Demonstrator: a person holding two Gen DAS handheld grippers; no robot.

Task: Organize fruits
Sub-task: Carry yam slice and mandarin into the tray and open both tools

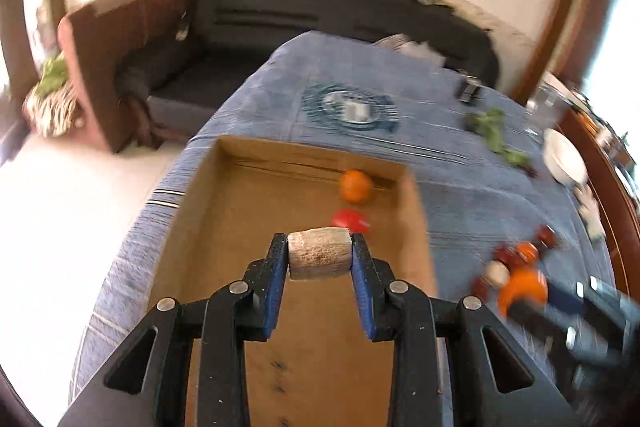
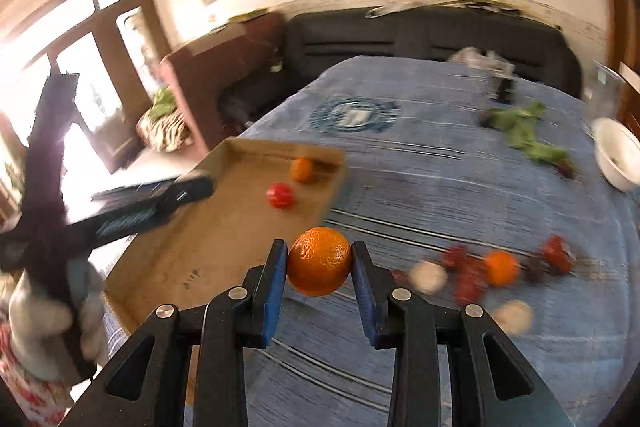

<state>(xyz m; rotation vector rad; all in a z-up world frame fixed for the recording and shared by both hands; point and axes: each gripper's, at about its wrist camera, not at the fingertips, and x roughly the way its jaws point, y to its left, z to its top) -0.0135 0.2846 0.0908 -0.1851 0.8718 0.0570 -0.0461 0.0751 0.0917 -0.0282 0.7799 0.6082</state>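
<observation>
Both claws loaded, above the near end of the cardboard tray (image 1: 208, 227).

Left claw (image 1: 320, 259) pinches a pale stubby fruit (image 1: 318, 255) across its ends, over the tray floor; looks light and firm. Right claw (image 2: 319, 263) clamps an orange (image 2: 319, 261) at its widest, over the blue cloth (image 2: 440, 187) just beside the tray; round, waxy, likely to roll. More fruit (image 2: 500, 267) lies loose toward the cloth's right edge.

A brown cardboard tray (image 1: 208, 211) holds an orange fruit (image 1: 355, 185) and a red fruit (image 1: 350, 220) at two o'clock; the cloth (image 2: 460, 187) is blue, white-striped.
</observation>
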